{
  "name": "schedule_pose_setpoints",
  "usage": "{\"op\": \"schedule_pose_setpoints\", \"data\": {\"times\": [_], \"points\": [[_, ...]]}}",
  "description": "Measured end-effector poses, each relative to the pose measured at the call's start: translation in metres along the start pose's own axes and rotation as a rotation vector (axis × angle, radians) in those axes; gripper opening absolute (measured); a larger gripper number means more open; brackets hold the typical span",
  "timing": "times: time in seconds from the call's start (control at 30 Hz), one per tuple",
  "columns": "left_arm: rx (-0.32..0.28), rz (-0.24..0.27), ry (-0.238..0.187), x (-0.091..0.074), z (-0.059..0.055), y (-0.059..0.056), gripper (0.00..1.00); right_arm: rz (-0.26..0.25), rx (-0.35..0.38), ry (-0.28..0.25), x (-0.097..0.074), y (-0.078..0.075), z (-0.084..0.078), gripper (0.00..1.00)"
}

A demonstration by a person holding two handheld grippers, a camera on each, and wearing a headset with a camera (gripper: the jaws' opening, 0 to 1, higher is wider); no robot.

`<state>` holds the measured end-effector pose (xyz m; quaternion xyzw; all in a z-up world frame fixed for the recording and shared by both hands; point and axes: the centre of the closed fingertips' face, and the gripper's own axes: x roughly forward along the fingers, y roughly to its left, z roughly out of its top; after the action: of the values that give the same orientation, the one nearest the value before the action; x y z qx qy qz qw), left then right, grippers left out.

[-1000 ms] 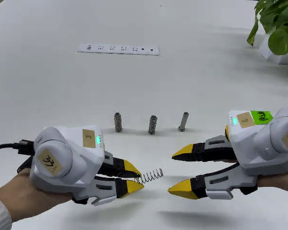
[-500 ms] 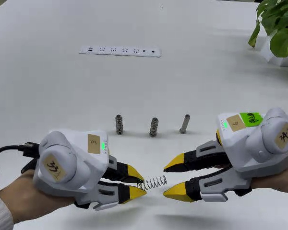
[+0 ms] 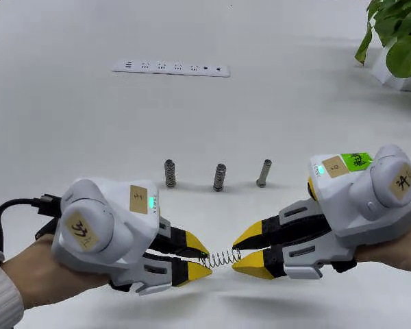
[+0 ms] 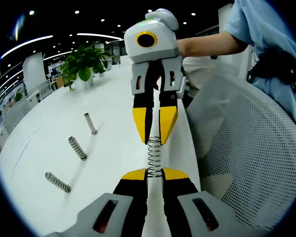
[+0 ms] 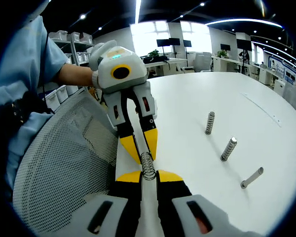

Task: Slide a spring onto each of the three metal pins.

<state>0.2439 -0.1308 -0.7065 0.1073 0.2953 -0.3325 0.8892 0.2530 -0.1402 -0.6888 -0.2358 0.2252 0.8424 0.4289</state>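
- My left claw [image 3: 204, 260] and right claw [image 3: 236, 257] meet tip to tip low in the head view, above the white tabletop [image 3: 89, 123]. In the gripper views its near edge runs close beside them, with a mesh chair [image 4: 246, 148] just past it.
- Bare tabletop lies open between my claws and the row of pins. A wider bare stretch runs from the pins back to the power strip [image 3: 170, 68]. A potted plant [image 3: 394, 34] sits at the far right corner, well apart from the work.
- There are three pins, standing upright in a row across my view. The left pin [image 3: 170, 173] and middle pin [image 3: 220, 177] each wear a spring; the right pin [image 3: 264, 173] is bare.
- There are three springs in all: two on pins and one loose spring [image 3: 220, 258] between my claws.
- The loose spring is held off the tabletop. Its long axis lies level from one claw to the other, roughly along the line of the pin row.
- My left claw is pressed together on the spring's left end, and my right claw pinches its right end.
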Motion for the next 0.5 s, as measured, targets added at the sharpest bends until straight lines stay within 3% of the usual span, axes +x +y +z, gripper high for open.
{"op": "schedule_pose_setpoints", "data": {"times": [0.27,0.5], "points": [[-0.025,0.007,-0.002,0.0033,0.0027,-0.0010,0.10,-0.014,-0.006,0.017,-0.0004,-0.0020,-0.0023,0.12],[-0.045,0.006,0.009,0.0065,0.0038,-0.0022,0.10,-0.044,-0.058,0.045,-0.0024,-0.0010,0.0015,0.12]]}}
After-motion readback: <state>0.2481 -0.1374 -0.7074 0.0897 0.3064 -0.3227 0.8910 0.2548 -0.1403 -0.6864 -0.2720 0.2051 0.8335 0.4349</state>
